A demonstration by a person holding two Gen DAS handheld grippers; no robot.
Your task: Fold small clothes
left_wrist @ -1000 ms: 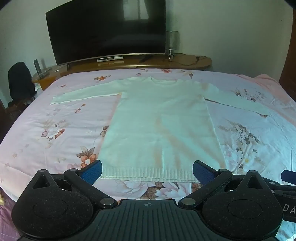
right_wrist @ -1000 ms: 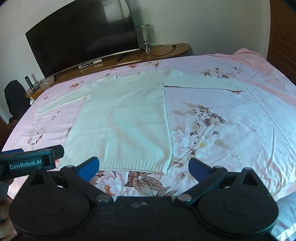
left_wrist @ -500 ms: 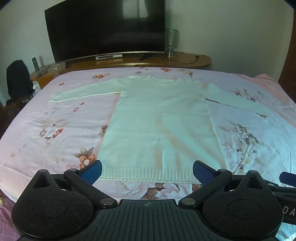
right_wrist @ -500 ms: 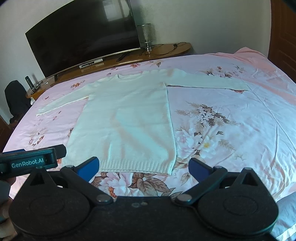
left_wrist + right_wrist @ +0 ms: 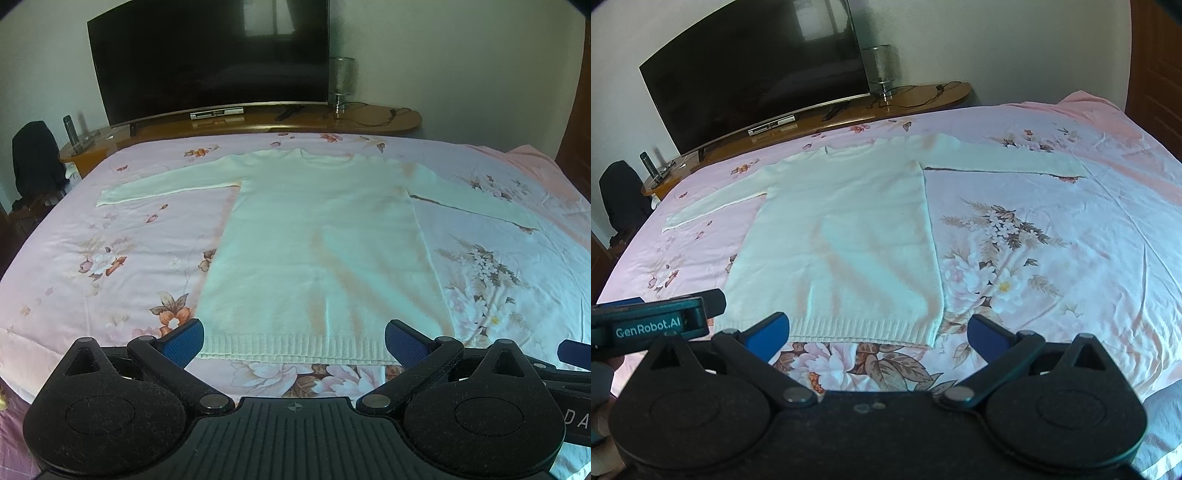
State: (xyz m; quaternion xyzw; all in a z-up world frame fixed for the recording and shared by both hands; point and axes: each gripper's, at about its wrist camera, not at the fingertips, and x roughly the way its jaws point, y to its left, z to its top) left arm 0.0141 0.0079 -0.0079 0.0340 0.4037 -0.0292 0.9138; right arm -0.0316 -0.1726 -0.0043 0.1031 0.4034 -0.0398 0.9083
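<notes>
On the pink floral bedsheet (image 5: pixel 110 236) a white knit sweater (image 5: pixel 317 251) lies flat, unfolded, both sleeves spread out sideways, ribbed hem nearest the cameras. Behind the bed: dark television (image 5: pixel 210 59) on a wooden console (image 5: pixel 369 118). Left gripper (image 5: pixel 293 341) spread wide, empty, just short of the hem. Right gripper (image 5: pixel 875 332) likewise spread, empty, at the hem's right corner.

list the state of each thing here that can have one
white sweater: flat, unfolded, sleeves spread out
left gripper: open, empty, near the hem
right gripper: open, empty, near the hem's right corner
television: screen dark
bedsheet: spread over the bed, lightly creased
</notes>
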